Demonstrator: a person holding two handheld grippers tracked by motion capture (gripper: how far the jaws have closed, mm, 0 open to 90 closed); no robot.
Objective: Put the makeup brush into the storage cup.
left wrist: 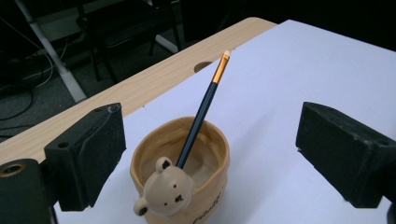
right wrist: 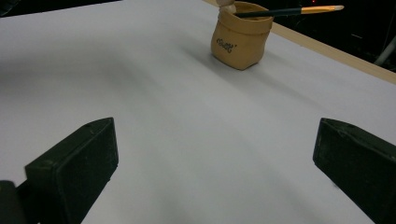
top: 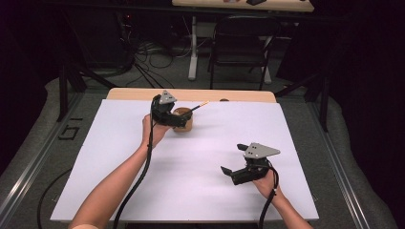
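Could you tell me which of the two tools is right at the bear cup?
The left tool, open beside the bear cup holding the pencil; the right tool sits apart.

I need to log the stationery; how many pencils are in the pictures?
1. The dark pencil with an orange band and pale tip leans inside the tan bear-faced ceramic cup on the white table sheet. Nothing else shows inside the cup.

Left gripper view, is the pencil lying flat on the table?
No, the pencil stands tilted inside the bear cup, its eraser end pointing up and away.
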